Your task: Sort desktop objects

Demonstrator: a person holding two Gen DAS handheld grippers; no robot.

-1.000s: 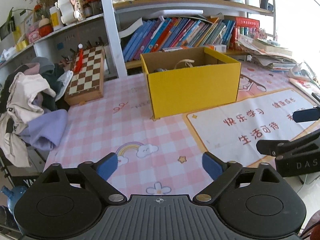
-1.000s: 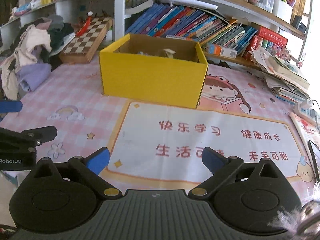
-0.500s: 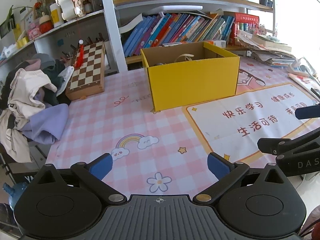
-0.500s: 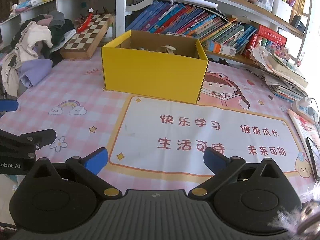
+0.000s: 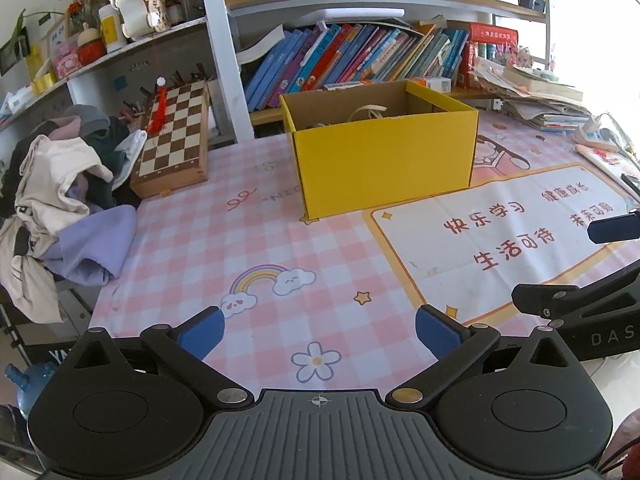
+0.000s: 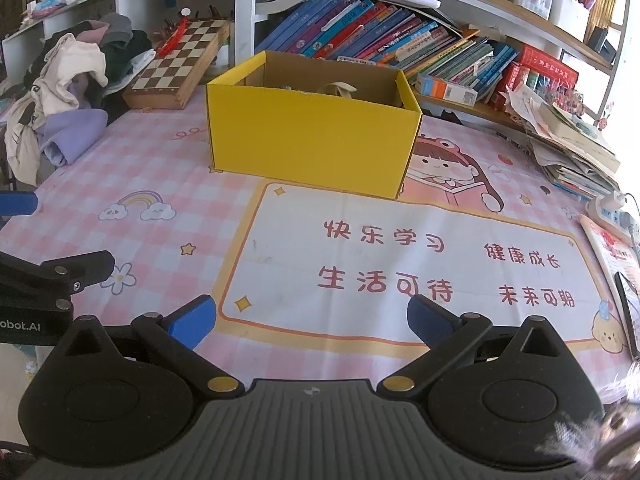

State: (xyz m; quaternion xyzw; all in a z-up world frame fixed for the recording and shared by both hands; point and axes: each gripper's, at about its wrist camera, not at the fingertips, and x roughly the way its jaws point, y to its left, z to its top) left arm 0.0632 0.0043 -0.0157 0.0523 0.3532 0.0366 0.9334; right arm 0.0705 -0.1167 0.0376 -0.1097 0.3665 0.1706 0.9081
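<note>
We hold the left gripper (image 5: 319,330) with its blue fingers (image 5: 202,332) spread wide and nothing between them, above the pink checked table mat (image 5: 256,240). Our right gripper (image 6: 312,320) is likewise wide apart and empty, over the white panel with red characters (image 6: 400,256). Beyond both stands the yellow box (image 6: 312,140), open-topped, with a beige strap (image 6: 336,89) and other items we cannot make out inside. Left of the box lies a chessboard (image 5: 176,136), and further left a heap of clothes (image 5: 64,200). Behind the box, books (image 6: 380,40) lean on a shelf.
</note>
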